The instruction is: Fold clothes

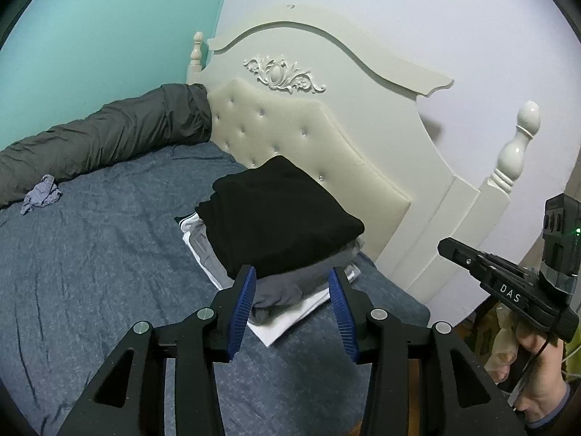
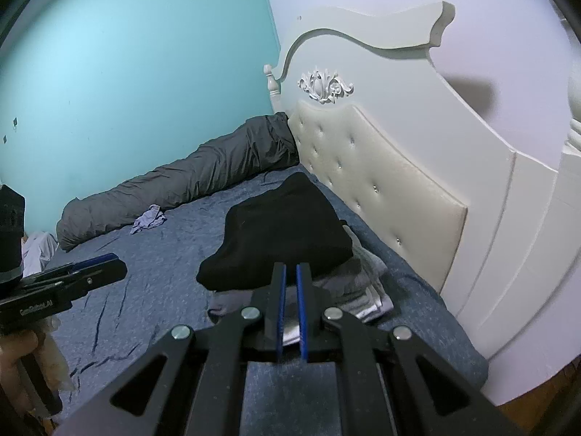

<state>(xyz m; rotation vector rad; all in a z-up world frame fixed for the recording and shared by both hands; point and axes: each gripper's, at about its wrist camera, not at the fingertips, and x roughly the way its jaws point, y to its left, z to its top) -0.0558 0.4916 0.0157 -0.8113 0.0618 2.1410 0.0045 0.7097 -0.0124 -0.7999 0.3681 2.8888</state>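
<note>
A stack of folded clothes lies on the blue bedsheet [image 1: 90,254] by the headboard. A black garment [image 1: 279,214] is on top, with grey pieces [image 1: 279,290] under it and a white one [image 1: 276,330] at the bottom. My left gripper [image 1: 292,276] is open, its blue pads either side of the stack's near edge and holding nothing. In the right wrist view the same black garment [image 2: 287,229] sits just beyond my right gripper [image 2: 290,269]. That gripper's pads are almost together with no cloth between them. The left gripper [image 2: 112,267] shows at the left edge.
A cream tufted headboard [image 1: 326,138] runs close behind the stack. A dark grey rolled duvet [image 1: 109,138] lies along the teal wall. A small crumpled lilac cloth [image 1: 41,194] sits beside it. A white cloth [image 2: 38,250] hangs at the far bed edge. A hand [image 1: 541,374] holds the right gripper [image 1: 448,247].
</note>
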